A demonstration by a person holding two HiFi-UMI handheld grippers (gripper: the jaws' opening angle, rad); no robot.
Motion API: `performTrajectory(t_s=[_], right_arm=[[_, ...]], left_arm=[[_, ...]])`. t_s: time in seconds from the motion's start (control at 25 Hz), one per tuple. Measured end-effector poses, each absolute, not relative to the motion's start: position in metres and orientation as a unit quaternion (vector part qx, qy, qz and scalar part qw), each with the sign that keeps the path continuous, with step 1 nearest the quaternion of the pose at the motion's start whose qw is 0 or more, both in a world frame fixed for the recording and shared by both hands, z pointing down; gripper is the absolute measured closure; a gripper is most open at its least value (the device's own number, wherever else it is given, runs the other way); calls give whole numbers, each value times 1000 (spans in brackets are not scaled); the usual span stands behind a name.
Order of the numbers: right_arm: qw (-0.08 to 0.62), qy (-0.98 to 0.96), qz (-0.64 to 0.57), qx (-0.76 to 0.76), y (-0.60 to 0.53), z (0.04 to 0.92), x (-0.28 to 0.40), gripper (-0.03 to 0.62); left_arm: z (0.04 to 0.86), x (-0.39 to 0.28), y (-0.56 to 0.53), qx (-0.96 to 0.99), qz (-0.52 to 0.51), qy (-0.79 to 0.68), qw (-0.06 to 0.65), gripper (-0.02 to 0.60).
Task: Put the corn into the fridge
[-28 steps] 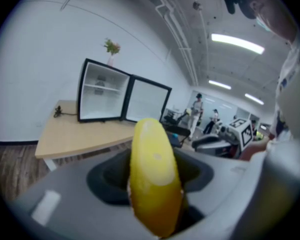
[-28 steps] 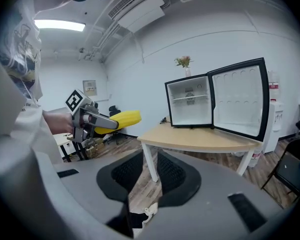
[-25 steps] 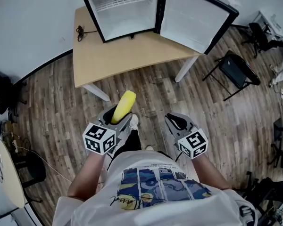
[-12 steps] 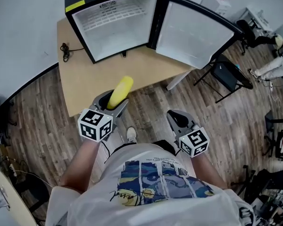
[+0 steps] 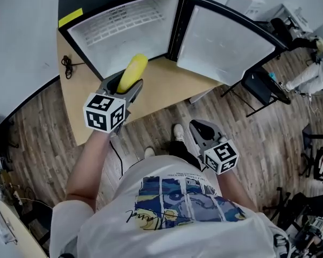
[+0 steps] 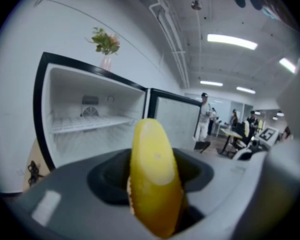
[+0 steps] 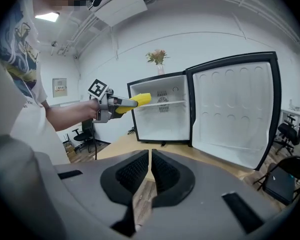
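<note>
- Corn (image 5: 132, 73), a smooth yellow tapered cob: it is pinched at its butt end by your left gripper (image 5: 123, 87), the grey two-jaw tool with the black-and-white marker cube. It is carried in the air over the pale wooden table (image 5: 151, 90).
- Left gripper view: the jaws stand wide but are closed on the corn (image 6: 155, 179), which rises between them and hides the middle of the frame.
- Long axis: the cob runs along the line in which the left gripper points, free tip leading. That tip aims into the small black fridge with a white interior (image 5: 124, 31), which stands on the table with its door (image 5: 220, 42) swung fully open to the right.
- Right gripper view: the corn (image 7: 138, 100) shows at the fridge's (image 7: 160, 119) left front edge, about level with the white wire shelf (image 7: 170, 103). Whether the tip has crossed the opening cannot be told.
- Right gripper (image 5: 202, 129): its jaws are pressed together on nothing, and it hangs low by your body, well apart from the fridge.
- Judgement: your left hand is the nearer one, and the compartment lies straight ahead of the cob's tip.
</note>
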State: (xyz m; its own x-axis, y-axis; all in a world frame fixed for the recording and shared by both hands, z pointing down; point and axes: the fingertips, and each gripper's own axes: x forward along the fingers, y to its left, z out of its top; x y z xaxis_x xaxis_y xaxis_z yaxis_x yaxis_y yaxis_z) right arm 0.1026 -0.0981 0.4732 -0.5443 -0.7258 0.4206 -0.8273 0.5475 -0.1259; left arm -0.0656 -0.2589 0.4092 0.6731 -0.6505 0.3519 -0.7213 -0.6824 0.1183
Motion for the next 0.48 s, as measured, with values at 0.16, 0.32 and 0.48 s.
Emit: performTrajectory(t_s=[0.16,0.32,0.48], right_arm=[[164,-876,145,429,-136,466,120,572],[169,-886,139,410,-173,460,148,572],[168,-893,137,395,-204,457,172,572]], left_arm=[[395,-55,-319,893,147,-412,108,330],[381,-38,-374,879,155,-441,93,330],[375,-25,-419,866,176,-461,78,330]])
